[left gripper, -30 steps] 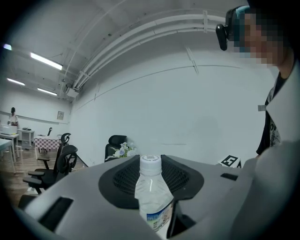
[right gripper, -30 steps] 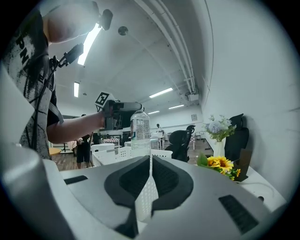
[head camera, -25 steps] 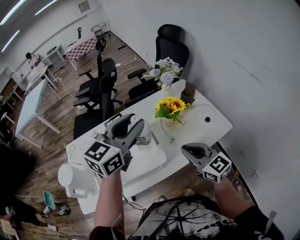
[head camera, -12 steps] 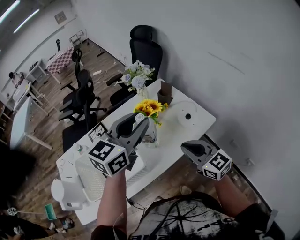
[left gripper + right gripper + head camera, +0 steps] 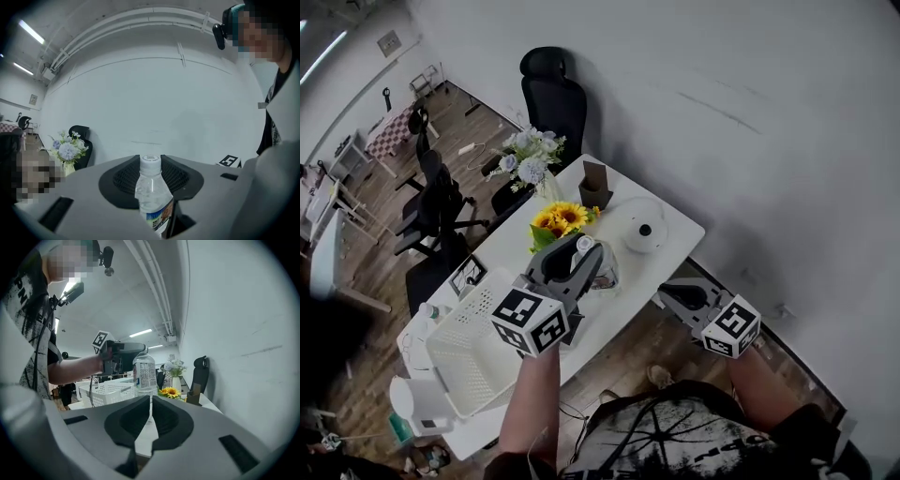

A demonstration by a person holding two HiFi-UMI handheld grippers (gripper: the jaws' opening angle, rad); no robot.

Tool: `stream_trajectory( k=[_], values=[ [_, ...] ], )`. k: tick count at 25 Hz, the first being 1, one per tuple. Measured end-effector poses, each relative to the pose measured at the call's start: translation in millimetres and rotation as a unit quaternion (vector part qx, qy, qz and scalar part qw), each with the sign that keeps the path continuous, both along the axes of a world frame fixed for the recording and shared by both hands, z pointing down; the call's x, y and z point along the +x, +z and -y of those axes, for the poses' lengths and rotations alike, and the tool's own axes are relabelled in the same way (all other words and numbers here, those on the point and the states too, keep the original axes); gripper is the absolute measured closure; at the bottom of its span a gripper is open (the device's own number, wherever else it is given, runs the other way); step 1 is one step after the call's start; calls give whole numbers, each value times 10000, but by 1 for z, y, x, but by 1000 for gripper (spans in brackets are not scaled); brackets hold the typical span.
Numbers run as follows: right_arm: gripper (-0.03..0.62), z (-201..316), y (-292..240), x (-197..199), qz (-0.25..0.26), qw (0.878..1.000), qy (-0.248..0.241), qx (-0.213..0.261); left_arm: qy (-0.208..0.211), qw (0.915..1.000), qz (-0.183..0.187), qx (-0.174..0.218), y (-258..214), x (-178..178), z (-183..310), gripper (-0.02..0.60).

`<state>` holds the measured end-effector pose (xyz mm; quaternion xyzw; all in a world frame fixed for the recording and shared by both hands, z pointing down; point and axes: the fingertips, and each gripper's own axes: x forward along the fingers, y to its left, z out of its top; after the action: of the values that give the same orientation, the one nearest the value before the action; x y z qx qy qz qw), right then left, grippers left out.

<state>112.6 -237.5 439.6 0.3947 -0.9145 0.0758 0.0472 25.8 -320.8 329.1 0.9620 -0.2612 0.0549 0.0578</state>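
My left gripper (image 5: 581,265) is shut on a clear water bottle (image 5: 598,264) with a white cap and holds it upright above the white table (image 5: 675,234), just in front of the sunflowers (image 5: 558,217). In the left gripper view the bottle (image 5: 152,197) stands between the dark pads, cap (image 5: 150,161) on top. My right gripper (image 5: 673,292) hangs off the table's near right edge, its jaws shut on nothing. The right gripper view shows its jaws (image 5: 150,404) closed to a thin slit, with the bottle (image 5: 144,373) and the left gripper (image 5: 119,357) beyond.
A white slatted basket (image 5: 478,352) sits at the table's left end, with a white appliance (image 5: 408,398) past it. A vase of pale flowers (image 5: 525,155), a brown box (image 5: 595,183) and a round white device (image 5: 642,225) stand near the wall. A black chair (image 5: 548,80) is behind.
The left gripper with the bottle has swung right, away from the basket and towards the sunflowers and wall. Its view now faces the white wall. The right gripper stays shut.
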Motion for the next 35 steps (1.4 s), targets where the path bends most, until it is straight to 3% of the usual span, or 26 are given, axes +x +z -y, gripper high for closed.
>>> stream_trajectory(
  k=[17,35],
  values=[
    [563,32,40,33,-105,9980,-429,-452,-602,9980,194,21,94,38,38,436],
    [563,60,81,38,-145,9935,-709,-881,-942,9950,321,-106,173,44,65,436]
  ],
)
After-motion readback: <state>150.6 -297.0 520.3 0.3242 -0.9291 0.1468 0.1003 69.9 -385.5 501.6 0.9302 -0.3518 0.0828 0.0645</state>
